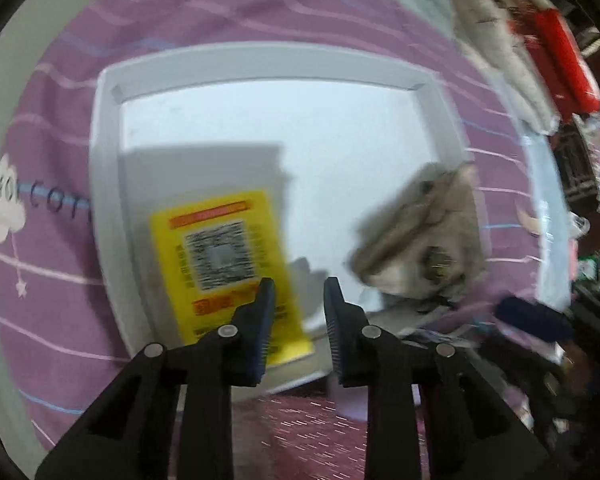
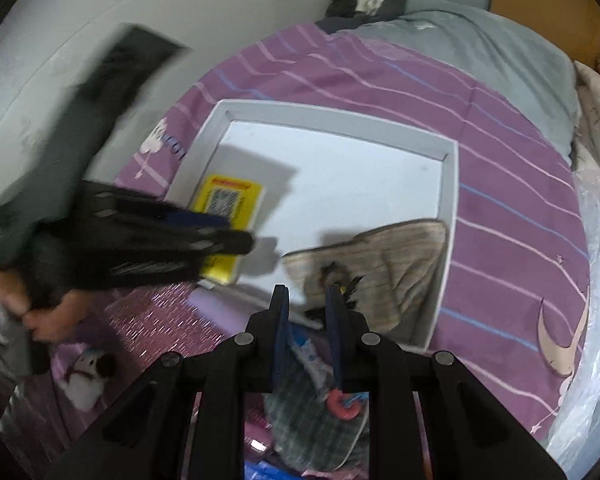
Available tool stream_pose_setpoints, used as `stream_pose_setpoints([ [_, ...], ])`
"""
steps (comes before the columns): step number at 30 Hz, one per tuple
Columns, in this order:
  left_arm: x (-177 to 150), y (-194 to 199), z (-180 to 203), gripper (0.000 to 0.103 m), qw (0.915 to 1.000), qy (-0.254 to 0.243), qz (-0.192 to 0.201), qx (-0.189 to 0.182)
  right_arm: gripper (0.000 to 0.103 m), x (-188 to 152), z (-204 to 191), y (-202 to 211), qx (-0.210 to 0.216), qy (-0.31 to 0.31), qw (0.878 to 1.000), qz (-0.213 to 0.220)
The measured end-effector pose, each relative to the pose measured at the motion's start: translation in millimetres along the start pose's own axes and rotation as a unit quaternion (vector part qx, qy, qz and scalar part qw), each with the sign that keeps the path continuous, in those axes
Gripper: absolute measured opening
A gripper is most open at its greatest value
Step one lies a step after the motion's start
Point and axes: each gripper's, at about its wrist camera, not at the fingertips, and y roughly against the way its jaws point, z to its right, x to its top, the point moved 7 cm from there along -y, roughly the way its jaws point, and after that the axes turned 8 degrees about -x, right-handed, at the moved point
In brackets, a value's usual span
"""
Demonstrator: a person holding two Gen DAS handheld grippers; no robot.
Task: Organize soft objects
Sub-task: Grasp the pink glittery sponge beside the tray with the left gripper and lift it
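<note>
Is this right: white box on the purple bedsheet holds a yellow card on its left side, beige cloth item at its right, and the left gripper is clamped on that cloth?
Not quite. The left gripper is open and holds nothing; it hangs over the white box between the yellow card and the beige cloth item, as the left wrist view shows. The rest stands, purple bedsheet included.

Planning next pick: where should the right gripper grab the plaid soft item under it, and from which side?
Take the plaid soft item by its rounded near end, coming straight down; it appears to lie flat below the right gripper, whose open jaws already straddle it. Avoid the red ring.
</note>
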Motion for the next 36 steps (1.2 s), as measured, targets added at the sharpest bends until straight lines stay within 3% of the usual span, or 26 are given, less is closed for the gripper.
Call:
stream_pose_setpoints([
  [7,-5.8,11.6,-21.5,0.019,0.9995,0.029,0.014,0.004,0.018,-6.2,-23.9,8.4,0.035,0.015,0.999,-0.013],
  [11,-21.2,26.9,-21.0,0.02,0.9967,0.047,0.005,-0.066,0.018,-3.2,-26.7,5.8,0.04,0.006,0.999,-0.017],
  [13,-27.1,37.1,-17.2,0.024,0.9961,0.04,0.011,-0.078,0.018,-2.6,-26.0,3.2,0.043,0.0,0.999,-0.025],
  [15,-30.1,53.0,-18.4,0.04,0.9962,0.029,0.033,-0.076,0.018,-2.1,-24.5,-0.3,0.043,-0.008,0.998,-0.034],
  [16,-33.5,60.9,-17.3,0.043,0.9958,0.022,0.044,-0.077,0.018,-2.4,-24.6,-2.0,0.044,-0.01,0.998,-0.039],
  [20,-43.6,75.5,-22.6,0.046,0.9954,0.02,0.045,-0.082,0.018,-3.6,-29.1,-4.0,0.045,-0.005,0.998,-0.047],
  [24,-57.5,74.5,-28.5,0.046,0.9951,0.032,0.013,-0.093,0.018,-3.4,-39.6,-8.0,0.044,0.007,0.998,-0.054],
  [29,-82.7,61.3,-26.9,0.046,0.9854,0.07,-0.067,-0.14,0.018,1.5,-47.2,-12.0,0.023,0.036,0.998,-0.044],
  [36,-91.5,48.1,-16.5,0.043,0.9738,0.1,-0.1,-0.179,0.018,6.4,-33.2,-6.1,0.016,0.026,0.999,-0.03],
])
